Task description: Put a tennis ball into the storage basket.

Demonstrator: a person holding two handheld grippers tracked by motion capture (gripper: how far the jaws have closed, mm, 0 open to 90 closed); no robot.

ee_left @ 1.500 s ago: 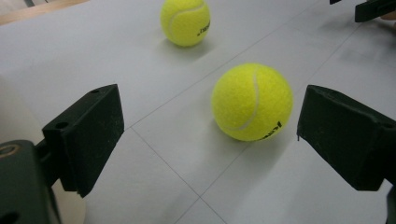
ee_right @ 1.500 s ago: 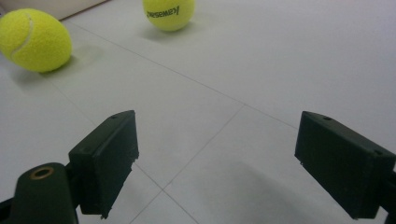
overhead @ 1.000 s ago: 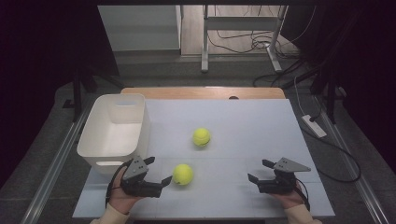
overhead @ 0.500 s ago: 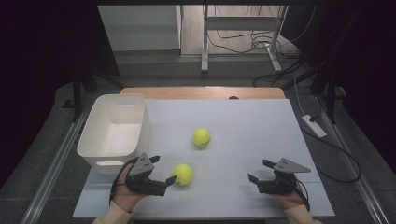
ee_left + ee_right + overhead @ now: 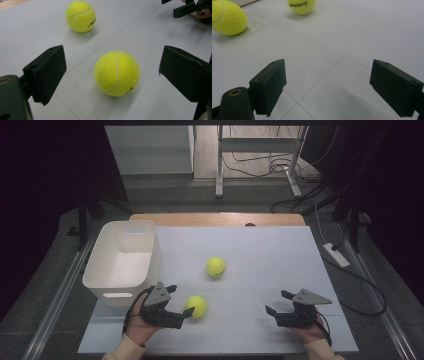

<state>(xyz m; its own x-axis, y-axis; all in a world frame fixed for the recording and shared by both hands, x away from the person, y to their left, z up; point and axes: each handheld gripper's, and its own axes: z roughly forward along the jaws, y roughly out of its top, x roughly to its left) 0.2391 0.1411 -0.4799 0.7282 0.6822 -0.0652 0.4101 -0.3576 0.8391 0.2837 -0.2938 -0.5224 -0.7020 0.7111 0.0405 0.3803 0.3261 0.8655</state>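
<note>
A: Worktop [image 5: 280, 250] first, then bin. White bin [image 5: 122, 262] sits at the left edge; what shows of its inside looks empty

B: Balls?

A: Two tennis balls. Far ball [image 5: 216, 266] near the worktop's middle, well apart from both grippers. Near ball [image 5: 196, 305] toward the front edge, just ahead of the left gripper [image 5: 182, 314]

B: Jaw state, left?

A: Wide apart, holding nothing. In the left gripper view the near ball [image 5: 116, 73] lies between the jaw lines but beyond the tips, untouched

B: Right gripper [image 5: 276, 305]?

A: Also wide apart and empty, near the front right corner, well apart from either ball. Judgement: left is the nearer hand; bin lies beside it
</note>
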